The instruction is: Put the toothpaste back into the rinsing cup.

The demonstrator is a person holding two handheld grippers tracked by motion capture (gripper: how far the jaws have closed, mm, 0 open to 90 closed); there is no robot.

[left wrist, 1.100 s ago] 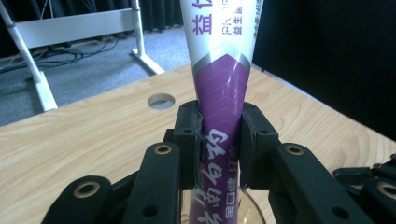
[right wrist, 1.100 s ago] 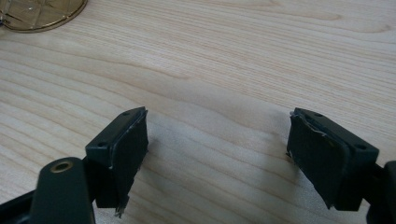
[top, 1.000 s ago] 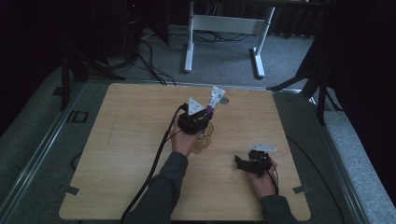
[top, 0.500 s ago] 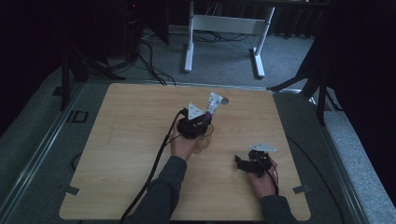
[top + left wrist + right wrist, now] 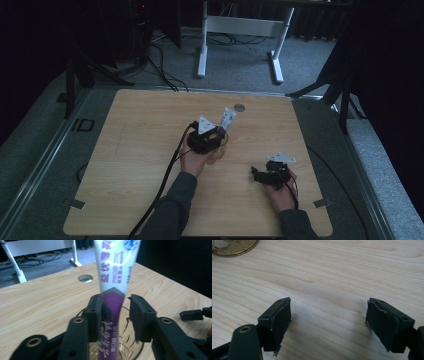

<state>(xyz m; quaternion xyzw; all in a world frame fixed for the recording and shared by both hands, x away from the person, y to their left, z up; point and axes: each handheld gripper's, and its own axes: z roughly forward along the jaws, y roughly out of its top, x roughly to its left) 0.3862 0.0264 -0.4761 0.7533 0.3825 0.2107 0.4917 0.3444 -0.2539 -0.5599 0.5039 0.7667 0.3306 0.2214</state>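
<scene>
High view: left gripper [image 5: 216, 134] mid-bench, over a clear glass cup with gold wire pattern [image 5: 218, 151]; white-and-purple toothpaste tube [image 5: 226, 120] rising from it, tilted away toward the bench's far edge. Right gripper [image 5: 260, 175] well apart, near the bench's front right.

Left gripper view: tube [image 5: 113, 285] upright between the jaws, lower end down inside the cup [image 5: 130, 345]; left jaw touching, right jaw just clear, so grip loosened, seemingly released.

Right gripper view: jaws spread wide, empty, over bare light wooden bench [image 5: 337, 272]; cup rim [image 5: 234, 247] at far left.
</scene>
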